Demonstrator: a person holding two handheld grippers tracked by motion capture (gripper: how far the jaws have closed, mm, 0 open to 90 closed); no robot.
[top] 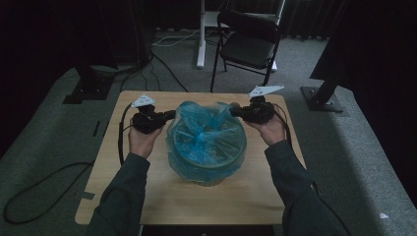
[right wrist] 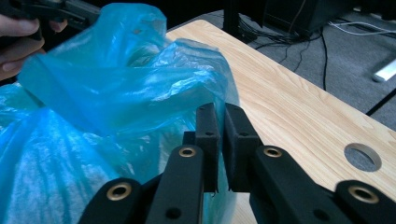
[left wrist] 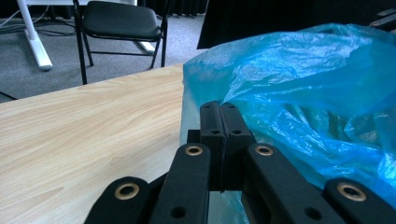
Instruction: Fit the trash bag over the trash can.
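A blue plastic bag (top: 206, 142) covers a round tub (top: 209, 173) in the middle of the wooden table (top: 196, 201). My left gripper (top: 171, 115) is at the bag's upper left edge. In the left gripper view its jaws (left wrist: 219, 109) are pressed together against the bag's film (left wrist: 303, 84). My right gripper (top: 232, 110) is at the bag's upper right edge, where the film rises in a peak toward it. In the right gripper view its jaws (right wrist: 220, 112) stand almost together with the bag's film (right wrist: 93, 93) running between them. Both grippers are shut on the bag.
A black folding chair (top: 248, 42) stands on the carpet beyond the table's far edge. The table has a round cable hole (right wrist: 363, 157) near its right side. Cables lie on the floor at the left. The person's other hand (right wrist: 16, 44) appears behind the bag.
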